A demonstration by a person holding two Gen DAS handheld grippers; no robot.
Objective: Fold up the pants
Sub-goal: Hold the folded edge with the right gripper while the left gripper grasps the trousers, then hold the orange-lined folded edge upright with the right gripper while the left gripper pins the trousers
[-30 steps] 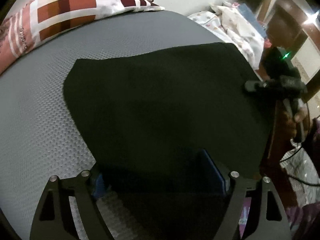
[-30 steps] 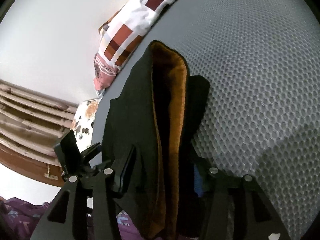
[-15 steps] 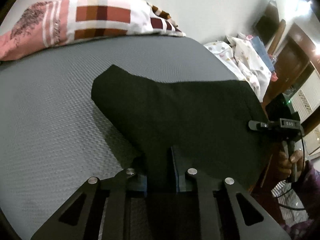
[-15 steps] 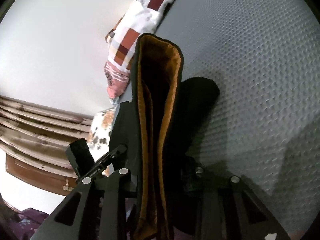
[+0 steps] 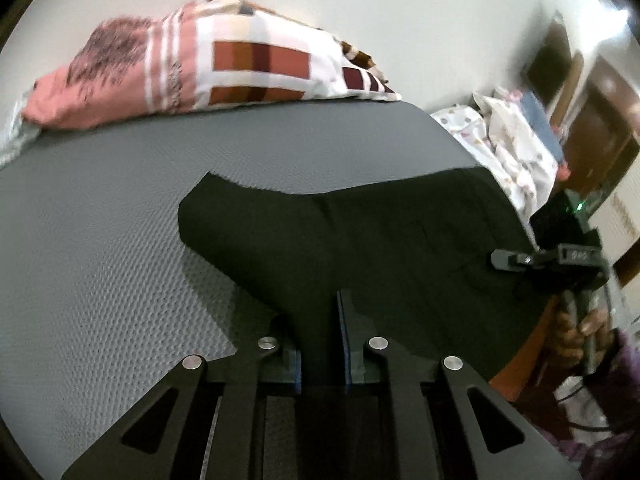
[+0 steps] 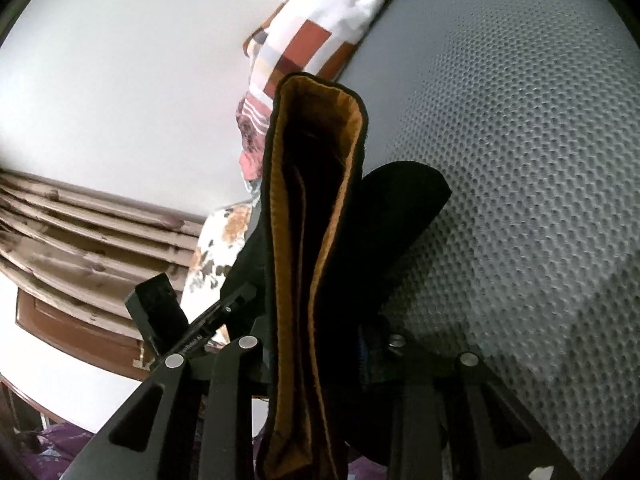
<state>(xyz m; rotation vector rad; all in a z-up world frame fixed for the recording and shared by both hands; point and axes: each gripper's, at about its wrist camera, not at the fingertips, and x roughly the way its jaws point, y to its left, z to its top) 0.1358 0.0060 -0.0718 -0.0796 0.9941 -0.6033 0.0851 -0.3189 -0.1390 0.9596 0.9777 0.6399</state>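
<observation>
A: From the left wrist, what are you seeing?

B: The left gripper [image 5: 322,344] is pinching a bunched edge of the black pants [image 5: 360,240], its jaws together on the cloth. The pants are lying on the grey mattress [image 5: 100,260], stretching away and rightward toward the right gripper [image 5: 516,259], which is gripping the far edge near the mattress side. A hand [image 5: 580,332] is holding that tool.

A: And from the right wrist?

B: The right gripper [image 6: 320,356] is clamped on the waistband [image 6: 316,200], having just closed on it. The band is standing upright, its orange lining showing, a detail the left view barely gives. The left gripper [image 6: 240,296] is sitting just left of the cloth.

A: So the coming fold?

B: I judge that the long axis is running between the two tools, so both would be carrying their edges across the mattress [image 6: 520,160] together, toward the patterned pillow [image 5: 220,72].
</observation>
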